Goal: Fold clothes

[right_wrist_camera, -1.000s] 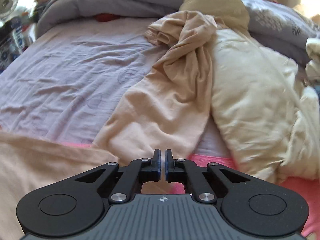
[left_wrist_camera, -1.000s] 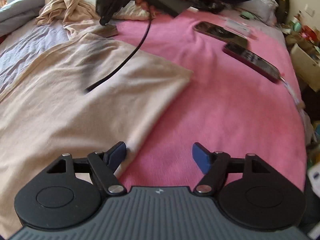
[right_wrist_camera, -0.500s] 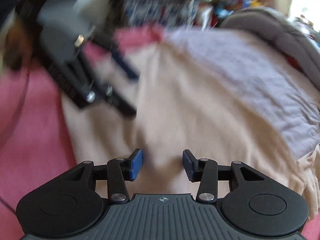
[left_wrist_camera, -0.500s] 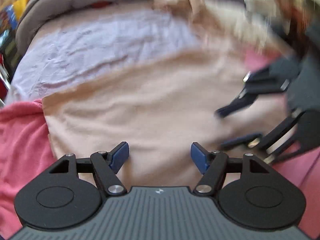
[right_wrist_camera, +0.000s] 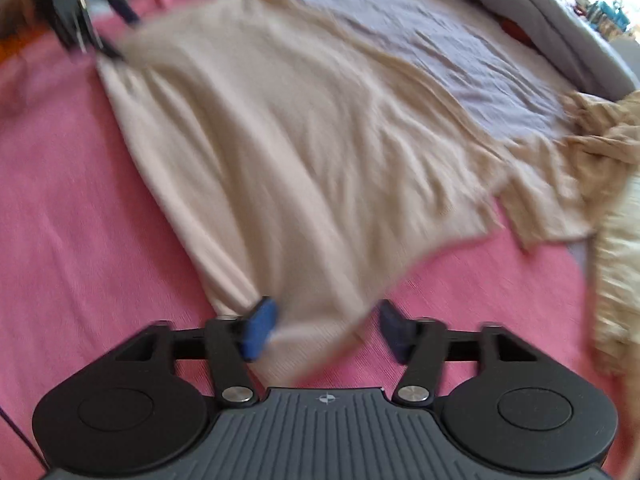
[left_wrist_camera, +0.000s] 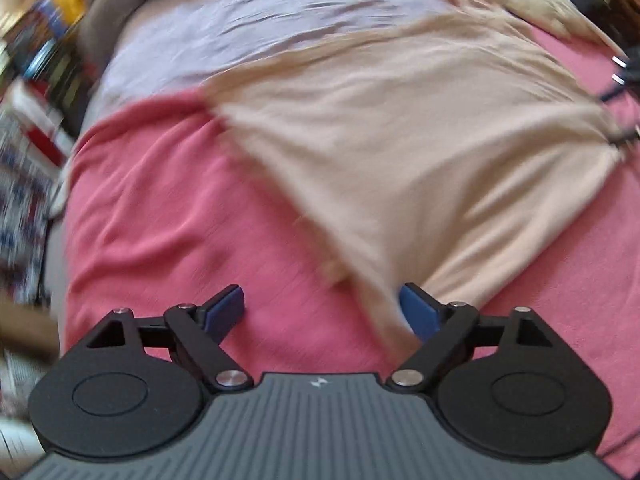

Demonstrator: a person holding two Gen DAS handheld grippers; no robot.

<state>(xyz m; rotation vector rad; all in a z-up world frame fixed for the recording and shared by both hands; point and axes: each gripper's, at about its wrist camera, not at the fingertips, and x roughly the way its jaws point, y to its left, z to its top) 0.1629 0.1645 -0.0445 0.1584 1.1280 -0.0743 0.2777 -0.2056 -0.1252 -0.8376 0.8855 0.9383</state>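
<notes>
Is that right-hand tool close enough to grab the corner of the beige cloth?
Probably yes. The right tongs are open, and the beige cloth corner already lies between the blue pads on the pink blanket, nothing blocking.

Left gripper [left_wrist_camera: 322, 314] points forward and low, jaws spread wide. Right gripper [right_wrist_camera: 328, 330] likewise, jaws spread wide, nothing clamped.

Left gripper [left_wrist_camera: 322, 312]: black linkage arms, round black discs, silver screws, blue pads [left_wrist_camera: 418, 312], grey ribbed body, small white logo. Right gripper [right_wrist_camera: 326, 330]: same build, blue pads [right_wrist_camera: 260, 328].
</notes>
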